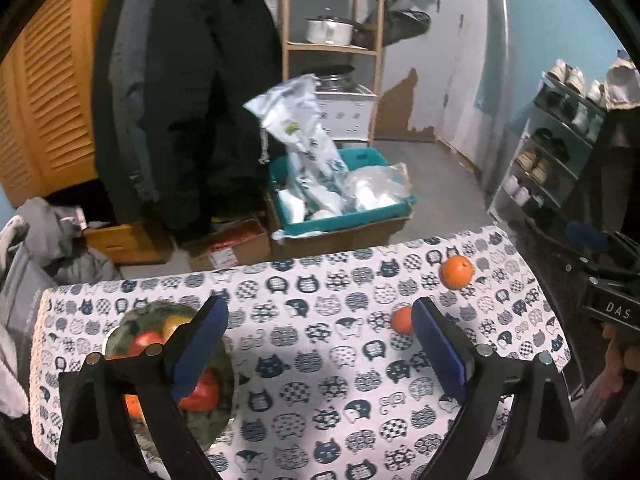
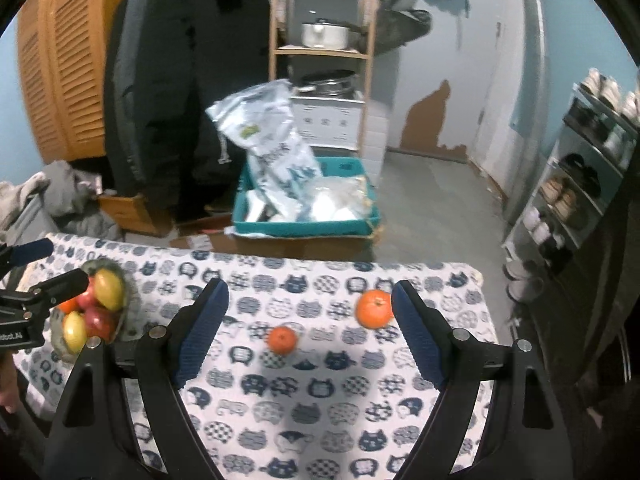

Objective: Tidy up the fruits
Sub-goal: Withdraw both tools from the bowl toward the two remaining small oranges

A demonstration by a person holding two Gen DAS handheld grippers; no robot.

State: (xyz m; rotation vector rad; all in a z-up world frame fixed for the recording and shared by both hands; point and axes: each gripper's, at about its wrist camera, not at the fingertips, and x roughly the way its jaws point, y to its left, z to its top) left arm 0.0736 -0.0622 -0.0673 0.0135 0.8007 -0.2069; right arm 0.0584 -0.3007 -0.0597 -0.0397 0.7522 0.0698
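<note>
A large orange point(image 1: 456, 271) point(image 2: 373, 308) and a small orange point(image 1: 401, 319) point(image 2: 282, 339) lie on the cat-print tablecloth point(image 1: 320, 360) point(image 2: 312, 392). A bowl point(image 1: 120, 330) point(image 2: 129, 308) at the table's left holds red, yellow and orange fruit. My left gripper point(image 1: 320, 340) is open and empty above the table, its left finger over the bowl, the small orange just inside its right finger. My right gripper point(image 2: 310, 316) is open and empty, with both oranges between its fingers farther ahead. The left gripper also shows at the left edge of the right wrist view point(image 2: 36, 292).
Beyond the table's far edge stand a teal bin of plastic bags point(image 1: 340, 196) point(image 2: 304, 208), cardboard boxes point(image 1: 228, 246), a black coat point(image 1: 180, 100), a wooden shelf with pots point(image 1: 332, 32) and a shoe rack point(image 1: 556, 148) on the right.
</note>
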